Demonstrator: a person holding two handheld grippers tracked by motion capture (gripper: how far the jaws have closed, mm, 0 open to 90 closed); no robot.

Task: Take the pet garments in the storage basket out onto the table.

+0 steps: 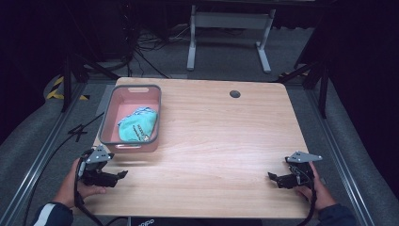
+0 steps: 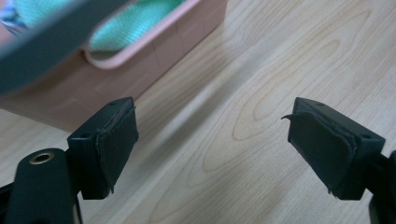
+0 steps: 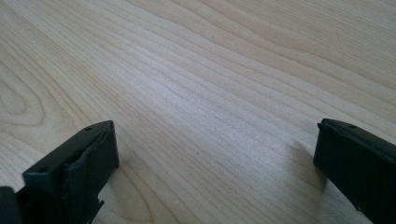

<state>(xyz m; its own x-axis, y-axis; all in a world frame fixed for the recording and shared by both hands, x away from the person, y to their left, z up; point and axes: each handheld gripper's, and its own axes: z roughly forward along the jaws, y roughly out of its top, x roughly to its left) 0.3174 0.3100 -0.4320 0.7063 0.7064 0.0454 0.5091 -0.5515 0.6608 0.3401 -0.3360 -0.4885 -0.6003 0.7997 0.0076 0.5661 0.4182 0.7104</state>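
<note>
High view: a light wooden table [image 1: 211,141] takes up the middle of the scene, with dark carpeted floor and the white legs of a second desk [image 1: 230,37] beyond its far edge. A small round grommet hole [image 1: 235,93] sits near the far edge, right of centre.

On the far left part of the table stands a pink rectangular basin with a grey rim [image 1: 106,123]. Inside it lies a crumpled teal cloth [image 1: 137,126], partly patterned, resting toward the near right of the basin.

The left gripper [image 1: 123,175] is held at the near left corner, just near of the basin and apart from it. In the left gripper view its jaws stand wide apart with nothing between them, bare wood below; the basin wall [image 2: 140,60] and the cloth [image 2: 135,21] show just beyond them.

The right gripper [image 1: 271,176] is held at the near right corner, well apart from the basin. In the right gripper view its jaws are spread wide over bare wood grain [image 3: 210,93], grasping nothing.
</note>
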